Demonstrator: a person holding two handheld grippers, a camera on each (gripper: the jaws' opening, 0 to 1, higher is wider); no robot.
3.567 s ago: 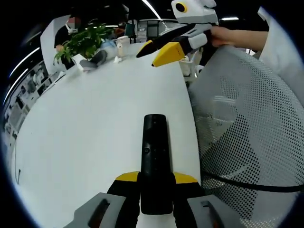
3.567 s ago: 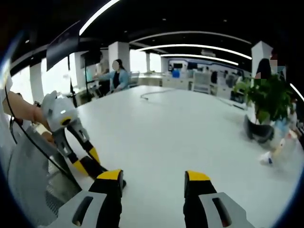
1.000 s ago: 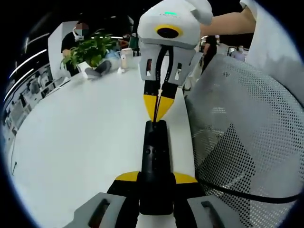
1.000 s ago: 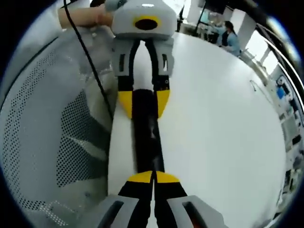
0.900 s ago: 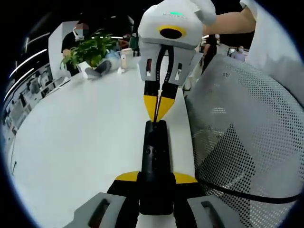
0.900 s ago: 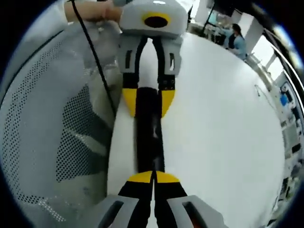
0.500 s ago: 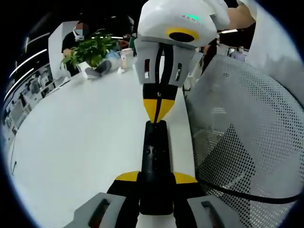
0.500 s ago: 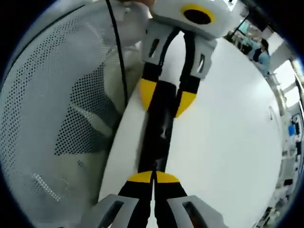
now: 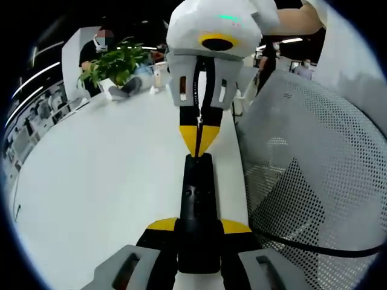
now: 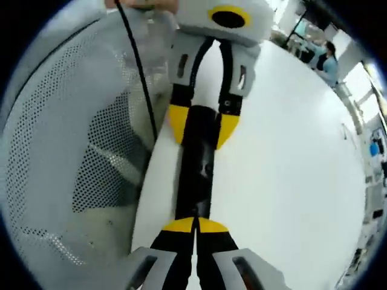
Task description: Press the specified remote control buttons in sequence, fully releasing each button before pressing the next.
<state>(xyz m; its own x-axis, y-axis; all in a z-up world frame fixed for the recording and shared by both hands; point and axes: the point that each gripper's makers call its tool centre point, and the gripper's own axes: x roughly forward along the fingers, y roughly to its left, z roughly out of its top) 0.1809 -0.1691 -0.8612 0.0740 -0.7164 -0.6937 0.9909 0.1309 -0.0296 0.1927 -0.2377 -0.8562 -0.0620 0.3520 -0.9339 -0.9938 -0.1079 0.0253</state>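
Left gripper [image 9: 198,232] clamps the black remote [image 9: 198,199] at bottom centre of the left gripper view, over the white table [image 9: 109,169]. Right gripper [image 9: 198,145], tips pinched together, touches the remote's far end. Risk: closed tips could slide off or hit two buttons. Upper left, a planter [image 9: 100,77] holds a leafy plant [image 9: 112,57].

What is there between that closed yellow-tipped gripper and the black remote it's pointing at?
Nothing visible. The right gripper, its jaws shut together, has its tip right at the far end of the remote, which the left gripper clamps over the white table.
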